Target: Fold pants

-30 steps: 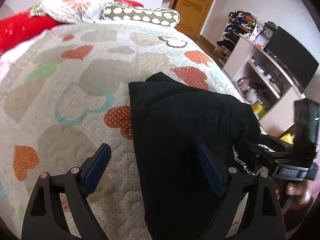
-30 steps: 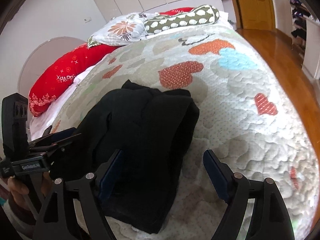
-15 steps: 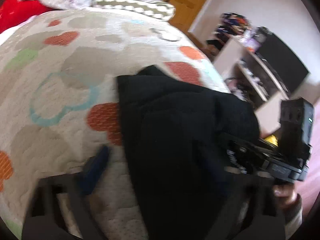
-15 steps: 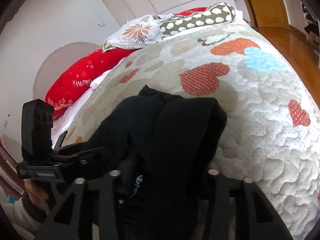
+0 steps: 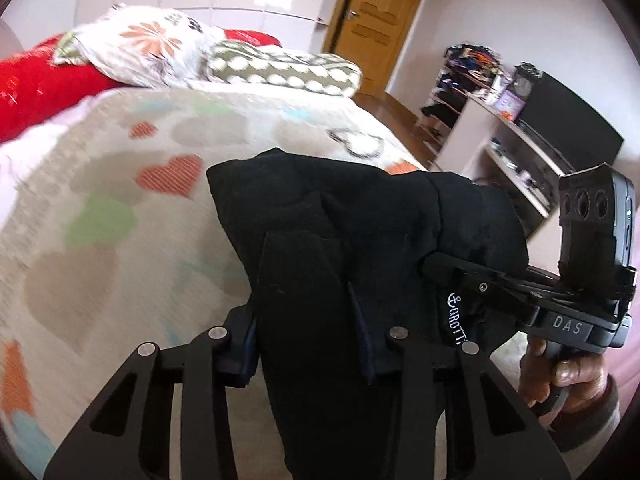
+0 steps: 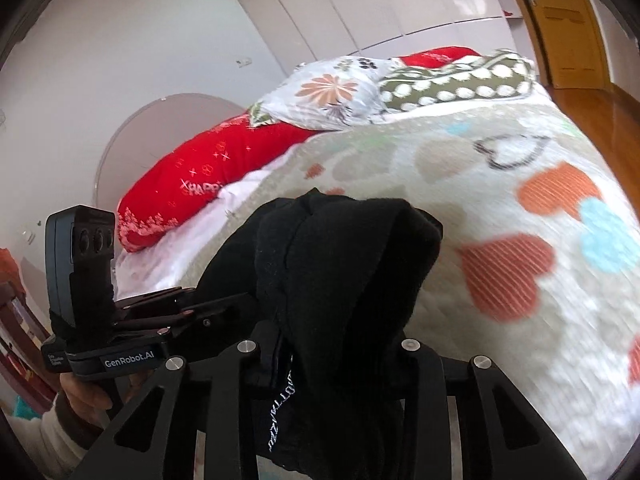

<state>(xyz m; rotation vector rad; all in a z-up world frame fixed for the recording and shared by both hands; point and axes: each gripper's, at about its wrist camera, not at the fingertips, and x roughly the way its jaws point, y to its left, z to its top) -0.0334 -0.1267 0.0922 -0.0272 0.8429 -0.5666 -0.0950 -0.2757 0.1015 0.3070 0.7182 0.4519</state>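
Where the left wrist camera looks forward, the left gripper (image 5: 308,340) is clamped on a thick bundle of black pants (image 5: 320,248), its blue-padded fingers (image 5: 362,332) pressed into the cloth from both sides. The pants are bunched above the heart-patterned quilt (image 5: 104,200), and white stitched lettering on them reads partly "GROTT". To the right, the right gripper (image 5: 444,264) bites into the same bundle; its body bears the letters "DAS", and a hand (image 5: 556,372) holds its handle. A red pillow (image 5: 36,88), a floral pillow (image 5: 140,44) and a dotted pillow (image 5: 280,70) lie at the head of the bed, with a wooden door (image 5: 380,20) behind.

In the right wrist view, the right gripper (image 6: 332,360) is closed on the pants (image 6: 352,264), which fill the space between its fingers. The white lettering hangs upside down and is hard to read. At left, the left gripper (image 6: 224,300) carries the label "GenRobot.AI" and pinches the cloth. The red pillow (image 6: 208,176) shows "HAPP".
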